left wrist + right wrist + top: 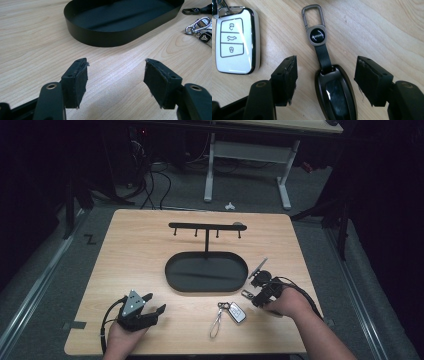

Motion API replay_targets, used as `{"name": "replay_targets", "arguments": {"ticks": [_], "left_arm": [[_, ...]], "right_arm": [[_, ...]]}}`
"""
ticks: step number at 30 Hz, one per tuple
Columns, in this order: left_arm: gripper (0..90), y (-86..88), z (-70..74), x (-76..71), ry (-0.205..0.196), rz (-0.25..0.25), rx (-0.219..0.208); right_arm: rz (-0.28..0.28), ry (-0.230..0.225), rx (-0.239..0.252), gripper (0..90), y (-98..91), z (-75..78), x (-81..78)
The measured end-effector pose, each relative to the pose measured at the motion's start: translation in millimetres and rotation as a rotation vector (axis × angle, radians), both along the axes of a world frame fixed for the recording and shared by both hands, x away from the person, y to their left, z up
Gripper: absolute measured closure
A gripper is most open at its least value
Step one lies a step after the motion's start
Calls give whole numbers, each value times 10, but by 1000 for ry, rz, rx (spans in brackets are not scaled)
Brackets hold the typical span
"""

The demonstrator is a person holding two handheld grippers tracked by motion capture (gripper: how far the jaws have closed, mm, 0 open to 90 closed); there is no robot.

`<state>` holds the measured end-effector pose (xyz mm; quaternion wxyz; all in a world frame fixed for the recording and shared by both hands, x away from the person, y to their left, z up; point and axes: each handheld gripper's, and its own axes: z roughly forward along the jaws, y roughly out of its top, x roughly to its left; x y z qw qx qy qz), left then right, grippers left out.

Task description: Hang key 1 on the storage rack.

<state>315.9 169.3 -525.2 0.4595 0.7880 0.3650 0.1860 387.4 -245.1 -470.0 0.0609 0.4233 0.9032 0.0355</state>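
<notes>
A black key fob [335, 92] with a strap and a metal clip [313, 17] lies flat on the wooden table. My right gripper [325, 72] is open, one jaw on each side of the fob's body without touching it; from above this gripper [256, 295] is at the right front. A white key fob [234, 42] with three buttons lies just beside it, and its ring and carabiner [218, 320] trail toward the front edge. My left gripper [116, 75] is open over bare wood at the left front [155, 303].
A black oval tray [170, 270] sits mid-table, and a post rises from it to a hook bar [206, 226]. Its wall [100, 37] is close ahead of the left gripper. Behind the table stand white desk legs [209, 170] and floor cables [150, 180].
</notes>
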Motion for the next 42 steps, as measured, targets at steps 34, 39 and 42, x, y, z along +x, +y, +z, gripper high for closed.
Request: {"name": "replay_targets", "arguments": {"ticks": [34, 39, 42], "left_arm": [[360, -17, -2, 7, -1, -19, 10], [360, -19, -4, 8, 0, -22, 12], [360, -20, -3, 8, -1, -23, 12]], "right_arm": [[13, 85, -38, 792, 96, -174, 130], [-8, 87, -26, 790, 82, -176, 132], [-21, 102, -24, 744, 66, -176, 140]]}}
